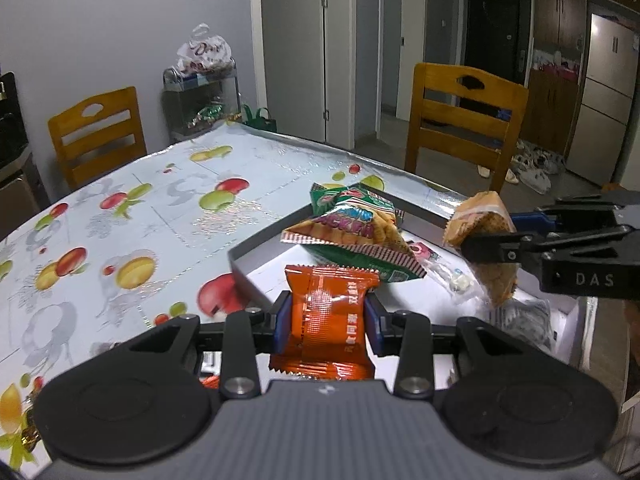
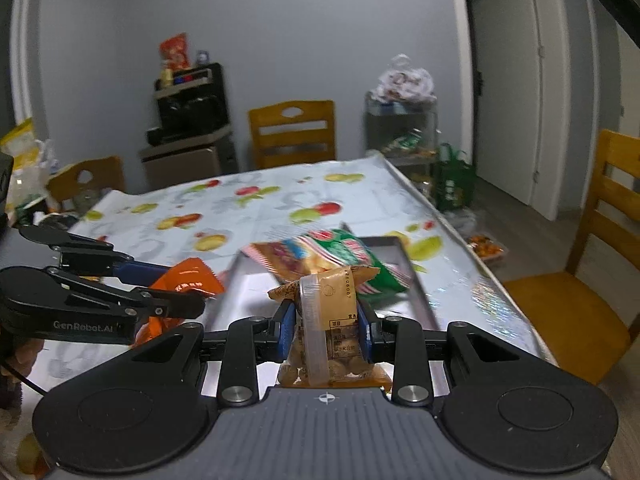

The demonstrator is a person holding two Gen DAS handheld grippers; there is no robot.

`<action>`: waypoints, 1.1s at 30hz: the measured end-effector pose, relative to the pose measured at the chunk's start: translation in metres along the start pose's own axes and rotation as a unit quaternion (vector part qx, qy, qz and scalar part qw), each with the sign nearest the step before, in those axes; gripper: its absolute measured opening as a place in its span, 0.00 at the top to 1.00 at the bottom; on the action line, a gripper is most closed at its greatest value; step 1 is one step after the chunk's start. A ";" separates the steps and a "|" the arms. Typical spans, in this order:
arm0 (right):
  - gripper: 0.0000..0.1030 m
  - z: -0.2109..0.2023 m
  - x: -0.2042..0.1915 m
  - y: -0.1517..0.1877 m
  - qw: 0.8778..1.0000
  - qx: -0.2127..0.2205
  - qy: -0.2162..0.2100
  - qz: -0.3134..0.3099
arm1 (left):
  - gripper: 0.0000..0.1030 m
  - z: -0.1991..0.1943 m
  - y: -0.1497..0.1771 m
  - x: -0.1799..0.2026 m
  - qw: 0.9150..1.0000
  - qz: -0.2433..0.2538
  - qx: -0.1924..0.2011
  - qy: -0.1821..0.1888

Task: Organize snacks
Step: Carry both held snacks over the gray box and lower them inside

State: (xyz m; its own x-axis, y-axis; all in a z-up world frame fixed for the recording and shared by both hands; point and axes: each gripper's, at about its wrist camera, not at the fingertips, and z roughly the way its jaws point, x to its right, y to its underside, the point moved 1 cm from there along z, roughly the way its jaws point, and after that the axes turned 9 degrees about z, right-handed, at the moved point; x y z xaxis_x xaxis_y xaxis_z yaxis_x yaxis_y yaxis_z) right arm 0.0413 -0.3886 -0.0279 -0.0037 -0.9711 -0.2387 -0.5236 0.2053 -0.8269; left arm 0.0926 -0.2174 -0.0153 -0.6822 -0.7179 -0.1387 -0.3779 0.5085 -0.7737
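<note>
My left gripper [image 1: 329, 314] is shut on an orange snack packet [image 1: 326, 312], held upright above the near rim of a grey tray [image 1: 256, 252]. My right gripper [image 2: 325, 326] is shut on a tan, clear-striped packet of small round snacks [image 2: 328, 320]. In the left wrist view that tan packet [image 1: 486, 236] hangs in the right gripper [image 1: 484, 248] over the tray's right side. A green and red cracker bag [image 1: 356, 232] lies in the tray, along with a small clear wrapper [image 1: 444, 272]. The right wrist view shows the orange packet [image 2: 188, 280] in the left gripper [image 2: 192, 292], left of the tray [image 2: 416, 280].
The table carries a fruit-print cloth [image 1: 132, 216]. Wooden chairs [image 1: 464, 120] stand at its far and right sides. A metal rack [image 1: 200, 100] with bags stands against the back wall. A tray of orange items [image 2: 486, 246] sits on the floor to the right.
</note>
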 end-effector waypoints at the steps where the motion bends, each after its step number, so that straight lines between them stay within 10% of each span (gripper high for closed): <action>1: 0.68 0.003 0.004 0.001 1.000 -0.005 0.003 0.003 | 0.65 0.005 -0.003 0.000 1.000 0.003 -0.004 0.001; 33: 0.68 0.063 0.020 -0.010 0.998 -0.042 0.035 0.020 | 0.65 0.102 -0.021 -0.028 0.998 0.002 -0.025 -0.060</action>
State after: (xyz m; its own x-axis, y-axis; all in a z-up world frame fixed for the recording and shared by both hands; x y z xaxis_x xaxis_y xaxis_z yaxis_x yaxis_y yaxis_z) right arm 0.1002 -0.4020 -0.0569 -0.0840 -0.9691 -0.2321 -0.5907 0.2360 -0.7716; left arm 0.1836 -0.2567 -0.0584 -0.6051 -0.7657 -0.2179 -0.4073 0.5330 -0.7416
